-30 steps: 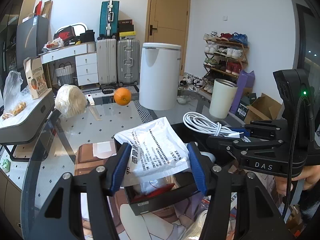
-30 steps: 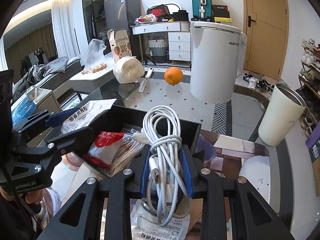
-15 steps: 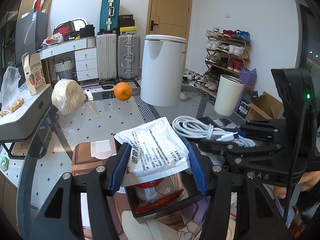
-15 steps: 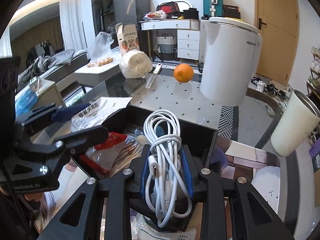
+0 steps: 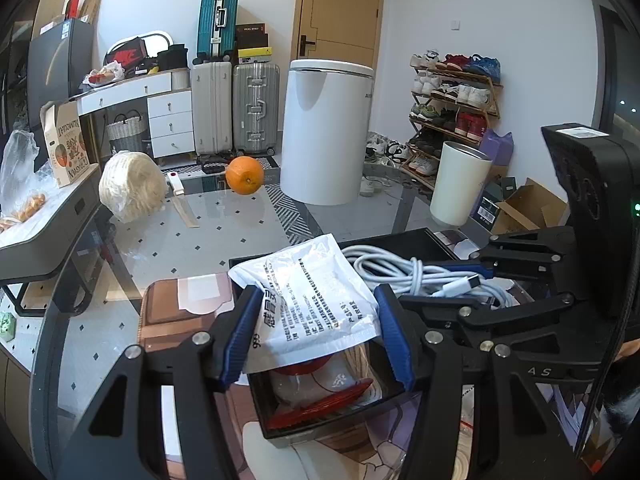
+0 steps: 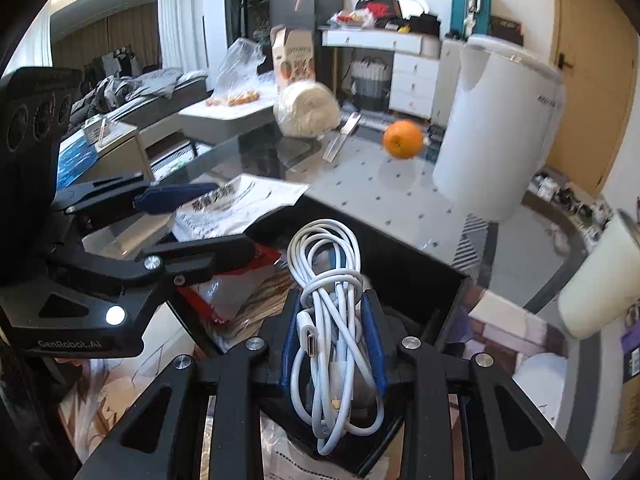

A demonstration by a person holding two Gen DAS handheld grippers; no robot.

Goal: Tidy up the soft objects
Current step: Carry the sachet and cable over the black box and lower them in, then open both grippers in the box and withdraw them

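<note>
My left gripper (image 5: 316,300) is shut on a white printed sachet (image 5: 308,292), held just above the near-left part of an open black box (image 5: 400,238). A red-and-clear packet (image 5: 320,396) lies inside the box beneath it. My right gripper (image 6: 331,300) is shut on a coiled white cable (image 6: 324,256), hanging over the box's inside (image 6: 400,264). In the left wrist view the right gripper (image 5: 440,284) comes in from the right with the cable (image 5: 400,272). The right wrist view shows the left gripper (image 6: 208,220) and sachet (image 6: 236,204) at the left.
On the glass table beyond the box are an orange (image 5: 245,175), a pale round bundle (image 5: 130,186) and a knife (image 5: 182,204). A tall white bin (image 5: 326,136) and a white cup (image 5: 460,182) stand behind. A brown mat (image 5: 176,312) lies under the box.
The right gripper has rolled and sunk slightly with the cable, now lower over the box. The left gripper has kept still with the sachet.
</note>
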